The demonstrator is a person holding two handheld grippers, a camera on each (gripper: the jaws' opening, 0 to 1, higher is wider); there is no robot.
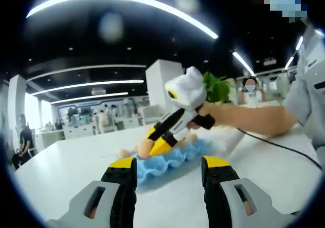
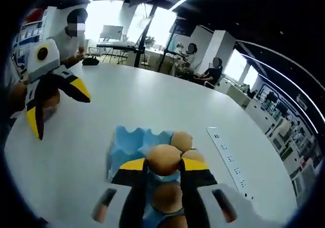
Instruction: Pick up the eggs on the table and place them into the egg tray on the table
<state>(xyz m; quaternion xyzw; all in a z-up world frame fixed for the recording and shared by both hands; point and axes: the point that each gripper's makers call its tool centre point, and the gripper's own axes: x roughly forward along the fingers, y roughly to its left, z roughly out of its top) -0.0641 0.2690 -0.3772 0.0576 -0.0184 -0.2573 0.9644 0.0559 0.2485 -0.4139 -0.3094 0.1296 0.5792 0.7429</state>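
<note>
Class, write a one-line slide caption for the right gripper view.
Right tongs grip an egg above the blue egg tray on a white table.

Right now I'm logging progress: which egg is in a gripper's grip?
The egg clamped between the right gripper jaws above the blue tray; the others sit in cups.

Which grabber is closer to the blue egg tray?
Right. The right gripper holds an egg just over the blue egg tray; the left gripper hangs open, off to the side.
</note>
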